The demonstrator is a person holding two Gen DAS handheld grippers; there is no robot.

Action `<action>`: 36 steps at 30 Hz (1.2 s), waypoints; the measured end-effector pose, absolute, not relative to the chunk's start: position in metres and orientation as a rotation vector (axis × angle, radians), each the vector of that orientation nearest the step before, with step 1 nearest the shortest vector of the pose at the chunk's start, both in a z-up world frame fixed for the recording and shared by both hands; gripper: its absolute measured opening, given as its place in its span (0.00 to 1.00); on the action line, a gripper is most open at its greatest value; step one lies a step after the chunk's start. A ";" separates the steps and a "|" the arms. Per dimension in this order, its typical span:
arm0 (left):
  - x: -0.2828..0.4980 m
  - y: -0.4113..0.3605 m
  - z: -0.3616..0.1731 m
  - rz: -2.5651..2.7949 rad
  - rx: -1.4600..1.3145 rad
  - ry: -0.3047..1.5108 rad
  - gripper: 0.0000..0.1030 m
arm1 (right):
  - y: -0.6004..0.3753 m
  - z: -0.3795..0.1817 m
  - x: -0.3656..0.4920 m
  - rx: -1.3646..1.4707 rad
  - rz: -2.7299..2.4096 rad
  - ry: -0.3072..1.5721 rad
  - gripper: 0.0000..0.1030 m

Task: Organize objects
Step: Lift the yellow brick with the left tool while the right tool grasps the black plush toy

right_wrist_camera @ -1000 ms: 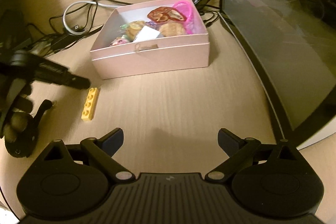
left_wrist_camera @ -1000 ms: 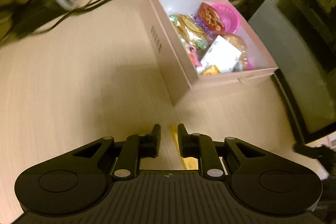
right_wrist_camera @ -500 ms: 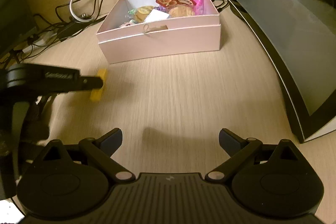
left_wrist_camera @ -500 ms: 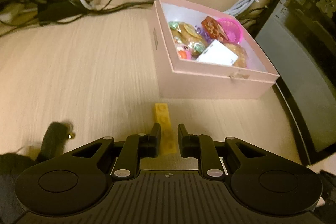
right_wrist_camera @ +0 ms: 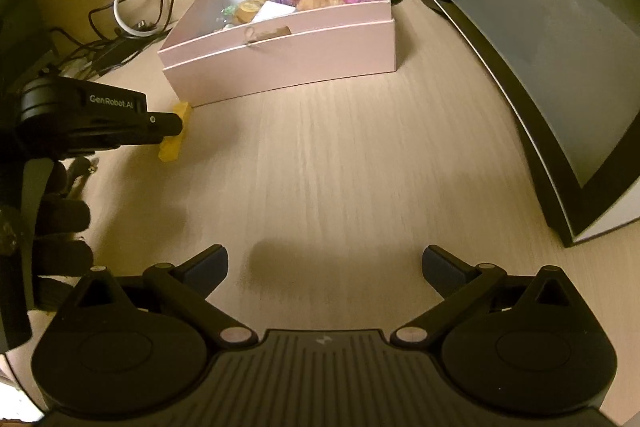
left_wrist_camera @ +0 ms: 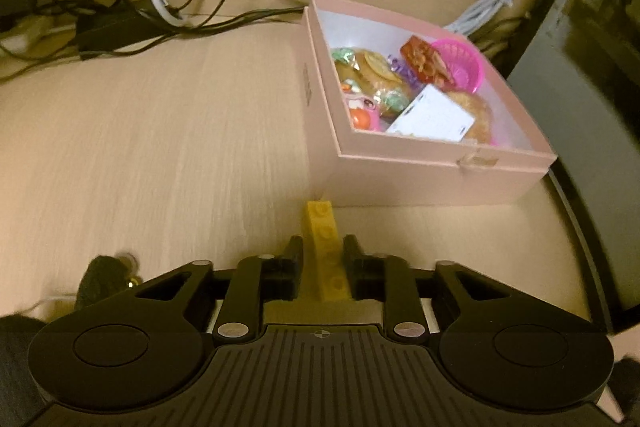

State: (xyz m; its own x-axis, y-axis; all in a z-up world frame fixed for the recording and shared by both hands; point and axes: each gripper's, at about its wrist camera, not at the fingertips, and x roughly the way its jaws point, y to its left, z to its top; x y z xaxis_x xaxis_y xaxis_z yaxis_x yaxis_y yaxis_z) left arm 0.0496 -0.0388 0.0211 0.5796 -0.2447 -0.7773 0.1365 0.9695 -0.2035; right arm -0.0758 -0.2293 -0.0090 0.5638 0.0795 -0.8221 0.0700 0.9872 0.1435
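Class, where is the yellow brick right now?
The yellow brick lies on the desk between the opening left gripper's fingers, just before the pink box's near corner.

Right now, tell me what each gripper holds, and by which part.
Nothing is held. The left gripper straddles the yellow brick lying on the desk, its fingers opening, not pressing it. The right gripper is open and empty.
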 end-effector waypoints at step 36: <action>-0.029 0.079 0.099 -0.299 -0.297 0.849 0.17 | -0.173 -0.006 -0.048 0.002 0.120 0.945 1.00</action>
State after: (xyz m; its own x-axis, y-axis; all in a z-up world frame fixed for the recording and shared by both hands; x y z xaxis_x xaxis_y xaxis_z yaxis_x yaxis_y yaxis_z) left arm -0.0295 0.0787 0.0986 0.6246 -0.3734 -0.6859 0.1395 0.9175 -0.3725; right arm -0.0482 -0.1734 -0.0061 0.5799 0.1034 -0.8081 -0.1016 0.9933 0.0542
